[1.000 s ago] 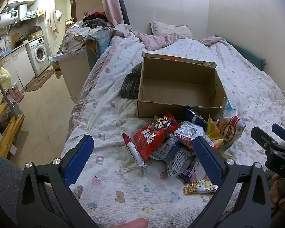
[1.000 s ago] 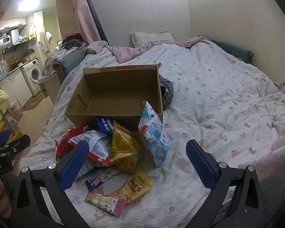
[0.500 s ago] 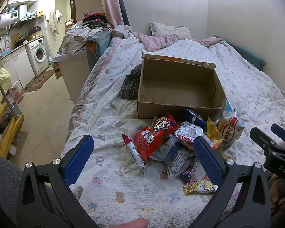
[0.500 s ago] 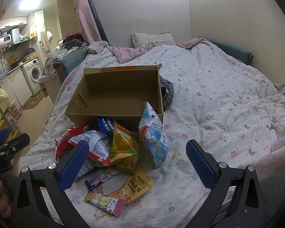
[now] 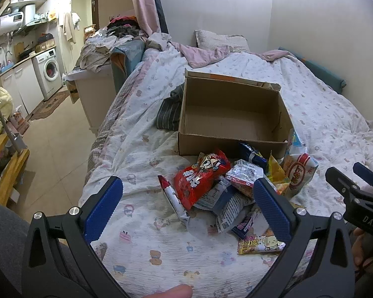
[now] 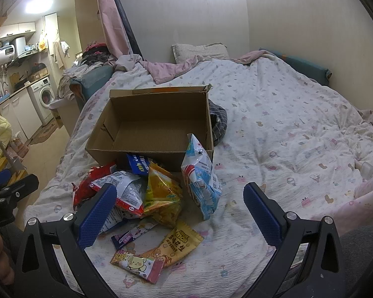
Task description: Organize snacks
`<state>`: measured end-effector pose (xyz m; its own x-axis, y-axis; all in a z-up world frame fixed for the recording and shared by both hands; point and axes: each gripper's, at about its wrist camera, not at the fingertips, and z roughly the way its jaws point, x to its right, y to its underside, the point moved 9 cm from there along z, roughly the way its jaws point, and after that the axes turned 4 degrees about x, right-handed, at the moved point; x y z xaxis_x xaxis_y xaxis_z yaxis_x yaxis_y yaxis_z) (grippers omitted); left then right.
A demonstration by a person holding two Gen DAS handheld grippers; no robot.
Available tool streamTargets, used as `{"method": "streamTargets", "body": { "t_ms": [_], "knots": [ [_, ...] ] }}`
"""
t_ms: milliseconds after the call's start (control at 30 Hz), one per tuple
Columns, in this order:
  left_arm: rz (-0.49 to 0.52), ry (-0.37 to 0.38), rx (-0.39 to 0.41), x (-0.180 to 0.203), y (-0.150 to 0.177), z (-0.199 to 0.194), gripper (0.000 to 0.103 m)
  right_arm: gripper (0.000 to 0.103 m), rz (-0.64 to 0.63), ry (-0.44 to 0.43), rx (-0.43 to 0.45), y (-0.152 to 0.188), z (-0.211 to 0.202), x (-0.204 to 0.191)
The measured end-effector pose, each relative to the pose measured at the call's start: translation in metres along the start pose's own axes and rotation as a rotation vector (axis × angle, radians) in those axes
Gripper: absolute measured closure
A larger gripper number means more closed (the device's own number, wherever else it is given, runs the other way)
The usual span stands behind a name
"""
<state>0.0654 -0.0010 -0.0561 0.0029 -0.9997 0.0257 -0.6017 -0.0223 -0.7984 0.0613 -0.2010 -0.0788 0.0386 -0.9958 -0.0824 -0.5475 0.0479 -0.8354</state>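
- Left wrist view: the left gripper [image 5: 186, 206] hangs low over the bed [image 5: 310, 104] near its foot edge, fingers spread wide and holding nothing; a fingertip [image 5: 171, 293] shows at the bottom edge of the frame.
- Between its blue pads [image 5: 103, 208] lies the heap of snacks [image 5: 226, 188] on the quilt: a red bag [image 5: 199, 178] on top, a thin red-tipped stick pack [image 5: 174, 198] just beside it toward the bed's left edge, a pale pouch [image 5: 298, 173] at the right of the heap, a small cartoon packet [image 5: 261, 243] nearest the camera.
- The open box [image 5: 231, 119] sits just behind the heap, nothing seen inside, with a dark striped cloth [image 5: 169, 111] against its left wall.
- The right gripper [image 5: 355, 181] juts in from the right edge, a hand [image 5: 363, 248] below it.
- Right wrist view: the right gripper [image 6: 180, 207] hovers over the same foot edge, fingers likewise wide apart and unloaded.
- The heap lies between its pads and the box [image 6: 149, 124]: a blue-white pouch [image 6: 201, 181] leaning on the box's near right corner, a yellow bag [image 6: 161, 193], a silver-red bag [image 6: 121, 188], a navy pack [image 6: 139, 164] touching the box's front wall, a yellow peanut packet [image 6: 179, 243] and a pink cartoon packet [image 6: 136, 265] closest in.
- The left gripper [image 6: 2, 186] pokes in from the left edge.
- Against the frames from a second ago, both tools and every snack sit practically unchanged; the box merely reads a touch lower in the left view.
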Motion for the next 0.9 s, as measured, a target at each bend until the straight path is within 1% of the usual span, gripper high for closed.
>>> {"method": "streamTargets", "body": {
  "t_ms": [467,900],
  "knots": [
    [-0.008,0.005,0.0,0.0004,0.0014,-0.0005,0.0,0.0,0.006,-0.005,-0.001,-0.0004,-0.0006,0.0001],
    [0.0,-0.005,-0.006,-0.0018,0.0003,-0.0009,0.0,0.0,0.023,-0.002,0.0,-0.002,-0.0034,0.0036]
  ]
}}
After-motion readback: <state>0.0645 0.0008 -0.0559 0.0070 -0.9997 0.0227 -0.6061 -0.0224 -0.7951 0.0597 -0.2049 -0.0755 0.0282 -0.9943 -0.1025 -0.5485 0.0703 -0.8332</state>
